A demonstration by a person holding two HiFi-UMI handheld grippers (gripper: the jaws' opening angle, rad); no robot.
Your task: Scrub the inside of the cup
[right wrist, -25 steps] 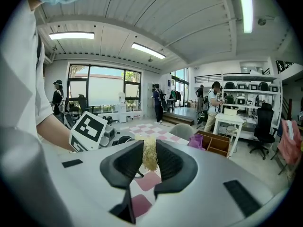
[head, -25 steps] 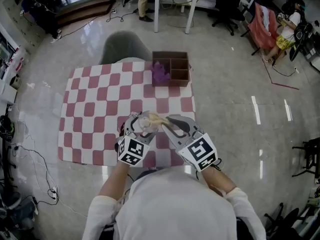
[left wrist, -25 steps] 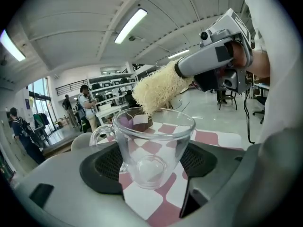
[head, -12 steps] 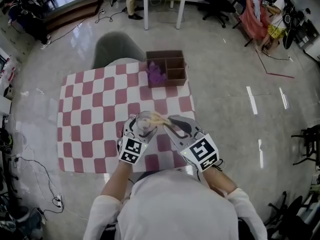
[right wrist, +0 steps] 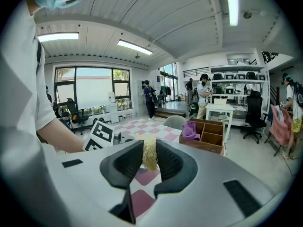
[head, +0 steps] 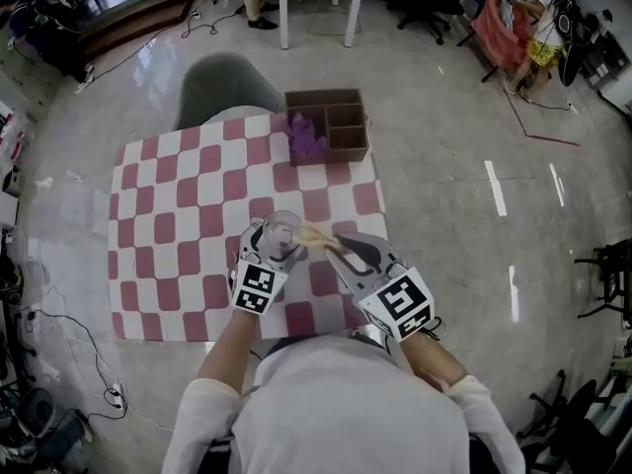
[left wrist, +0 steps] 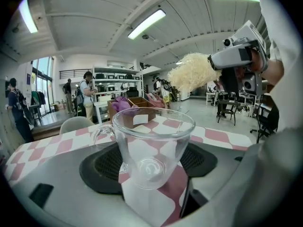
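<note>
Clear glass cup with a side handle: upright, mouth up, clamped between the dark pads of the left claw, handle sticking out to the left in the left gripper view. Held over the near part of the pink-and-white checked cloth on the bench. Can't tell whether touching the cloth or lifted a bit. Looks spotless tbh: no suds, no water, nothing inside, see-through enough to read the checks behind.

Pale yellow fibrous scrubber wad: pinched tight in the right claw, bushy end poking out past the tips. From the left gripper view, hovering up and to the right of the rim, close but not inside yet.

Step in hand, best guess: lining the scrubber up with the mouth, actual scrubbing not started. Next move probably calls for dipping the wad down past the rim and swirling against the wall and bottom, with the left claw holding firm against the twist. Glass on hard pads = likely slippery, so go easy on the sideways push.

Further out: brown wooden box with compartments at the far edge of the cloth, purple rag in its left-hand compartment, grey chair behind the bench.
</note>
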